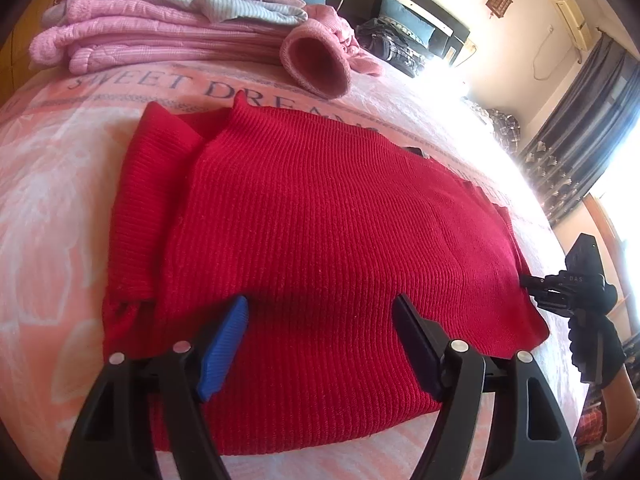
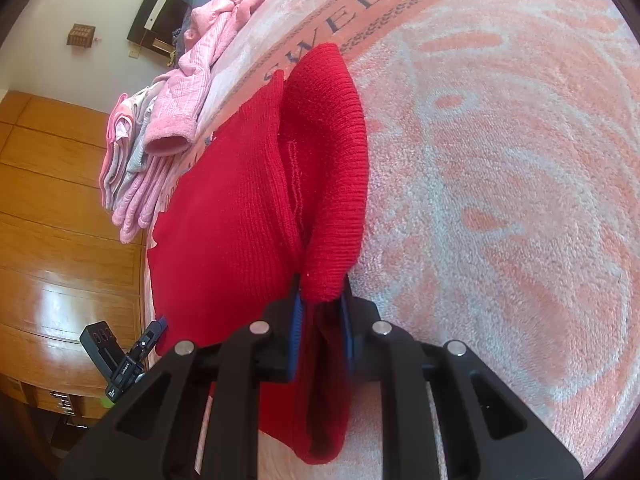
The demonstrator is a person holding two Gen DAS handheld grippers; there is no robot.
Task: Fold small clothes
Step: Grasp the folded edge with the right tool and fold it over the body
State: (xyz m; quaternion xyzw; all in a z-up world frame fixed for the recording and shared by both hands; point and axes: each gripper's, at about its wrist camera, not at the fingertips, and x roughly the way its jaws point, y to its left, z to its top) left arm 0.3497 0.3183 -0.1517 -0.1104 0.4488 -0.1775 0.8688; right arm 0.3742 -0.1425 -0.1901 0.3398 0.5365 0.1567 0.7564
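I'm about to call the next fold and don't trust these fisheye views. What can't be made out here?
- Right wrist view: the red sweater fabric inside the right claw is hidden by the fingers and cut off by the housing.
- Left wrist view: the sweater's near hem is covered by the open left claw.
- Left wrist view: the far bed end is washed out by window glare.
- Both views: the pink pile is cropped, so no count.

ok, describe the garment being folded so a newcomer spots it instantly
On the pink "SWEET DREAMS" blanket, in front of the stack of folded pink clothes, lies a ribbed red knit sweater. It is the only red, spread-out piece, one edge clamped in the right gripper.
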